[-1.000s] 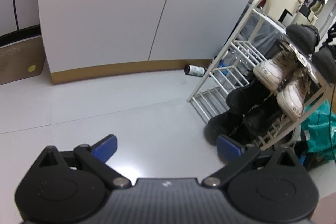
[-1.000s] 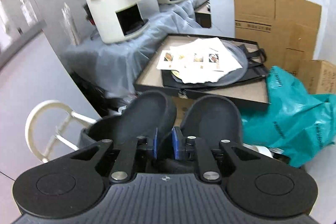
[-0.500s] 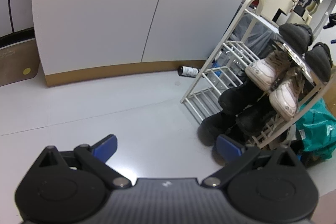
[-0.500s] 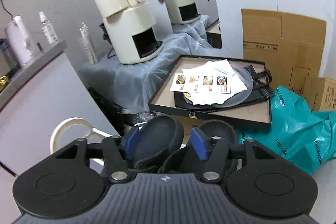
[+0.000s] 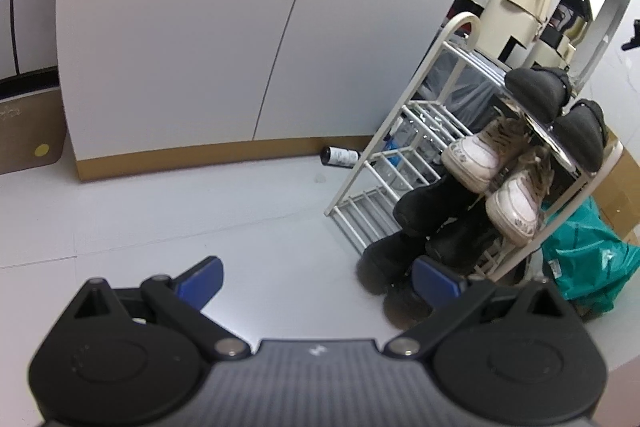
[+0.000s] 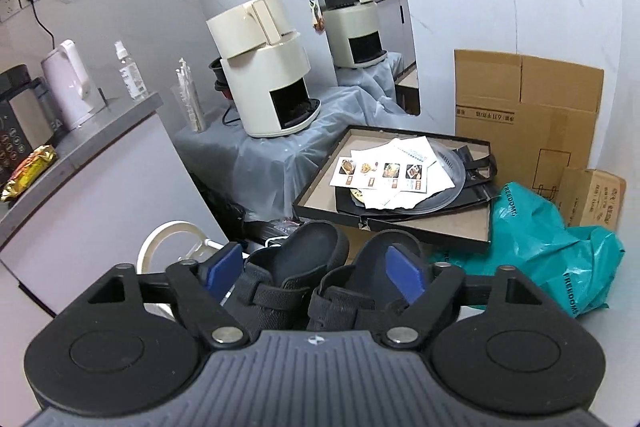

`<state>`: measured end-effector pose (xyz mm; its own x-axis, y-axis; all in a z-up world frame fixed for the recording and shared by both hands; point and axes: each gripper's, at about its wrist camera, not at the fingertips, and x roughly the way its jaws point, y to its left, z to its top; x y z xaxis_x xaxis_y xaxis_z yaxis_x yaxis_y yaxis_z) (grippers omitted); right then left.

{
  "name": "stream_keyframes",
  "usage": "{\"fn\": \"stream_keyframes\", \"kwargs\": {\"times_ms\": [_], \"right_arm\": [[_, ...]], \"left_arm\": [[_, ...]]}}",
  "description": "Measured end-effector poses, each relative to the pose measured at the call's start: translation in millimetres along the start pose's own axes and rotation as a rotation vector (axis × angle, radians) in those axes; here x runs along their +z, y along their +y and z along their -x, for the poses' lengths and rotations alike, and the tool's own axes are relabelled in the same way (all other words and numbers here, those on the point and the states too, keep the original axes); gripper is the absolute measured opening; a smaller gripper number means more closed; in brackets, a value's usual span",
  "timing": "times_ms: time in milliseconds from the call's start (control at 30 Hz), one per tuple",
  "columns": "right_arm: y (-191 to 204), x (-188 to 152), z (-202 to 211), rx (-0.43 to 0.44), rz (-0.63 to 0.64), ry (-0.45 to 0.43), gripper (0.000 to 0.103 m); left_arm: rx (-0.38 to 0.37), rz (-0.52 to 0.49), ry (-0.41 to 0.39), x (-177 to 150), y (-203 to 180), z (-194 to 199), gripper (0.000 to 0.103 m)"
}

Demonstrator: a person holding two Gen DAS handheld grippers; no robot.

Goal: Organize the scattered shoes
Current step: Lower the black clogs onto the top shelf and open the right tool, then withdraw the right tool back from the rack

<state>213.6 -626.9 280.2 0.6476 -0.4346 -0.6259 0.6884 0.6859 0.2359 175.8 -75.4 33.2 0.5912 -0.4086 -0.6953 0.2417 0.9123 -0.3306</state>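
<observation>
A white shoe rack [image 5: 404, 131] stands at the right of the left wrist view. A pair of black sandals [image 5: 536, 93] sits on its top shelf, a pair of white sneakers [image 5: 480, 155] on the shelf below, and black shoes [image 5: 424, 207] lower down. My left gripper [image 5: 316, 277] is open and empty above the floor, left of the rack. My right gripper [image 6: 316, 269] is open above the black sandals [image 6: 304, 267], its blue pads on either side of the pair and apart from them.
A white cabinet [image 5: 224, 39] with a brown base stands behind the floor. A dark bottle [image 5: 340, 157] lies by the rack. A teal plastic bag [image 6: 544, 251], cardboard boxes [image 6: 528, 115] and a flat box with papers [image 6: 400, 187] lie beyond the rack.
My right gripper was shut on the inner edges of the black sandals; it has opened, let them go on the top shelf and drawn back upward. The left gripper's view has shifted slightly.
</observation>
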Motion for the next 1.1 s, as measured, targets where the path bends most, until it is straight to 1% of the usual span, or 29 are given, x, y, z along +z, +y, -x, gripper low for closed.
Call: {"fn": "stream_keyframes", "kwargs": {"times_ms": [200,400,467,633,667,800,867,933,1033,1100], "right_arm": [[-9.2,-0.3,35.0,-0.005,0.044,-0.011,0.093],[-23.3,-6.2,59.4,-0.002,0.063,-0.007,0.098],[-29.2,-8.8,68.3,-0.005,0.058,-0.009,0.099],[-40.1,-9.0,94.0,0.001,-0.003,-0.041,0.101],[-40.1,-10.1,98.8,0.008,-0.001,-0.048,0.103],[-39.5,-18.5,112.9,0.031,0.027,-0.066,0.103],[-40.0,-33.7,117.8,0.049,0.057,-0.076,0.103],[-41.7,-49.4,118.8,0.058,0.073,-0.071,0.103],[-41.7,-77.0,117.8,0.076,0.132,-0.047,0.103],[-44.7,-92.9,120.2,0.084,0.142,-0.044,0.103]], "left_arm": [[-0.006,0.010,0.001,-0.8,-2.5,1.2,0.102],[-0.021,-0.001,-0.015,-1.3,-8.2,7.9,0.102],[-0.021,-0.001,-0.015,-1.6,-8.8,8.2,0.102],[-0.016,-0.015,-0.010,-3.0,-10.5,7.8,0.102],[-0.015,-0.017,-0.009,-3.7,-10.8,7.8,0.102],[-0.025,-0.018,-0.005,-6.3,-14.8,6.8,0.102],[-0.027,-0.021,-0.010,-7.3,-17.1,9.0,0.102],[-0.029,-0.026,-0.018,-8.7,-20.1,11.9,0.102],[-0.020,-0.046,-0.027,-11.1,-26.2,15.0,0.102],[-0.012,-0.058,-0.031,-12.7,-29.9,17.1,0.102]]}}
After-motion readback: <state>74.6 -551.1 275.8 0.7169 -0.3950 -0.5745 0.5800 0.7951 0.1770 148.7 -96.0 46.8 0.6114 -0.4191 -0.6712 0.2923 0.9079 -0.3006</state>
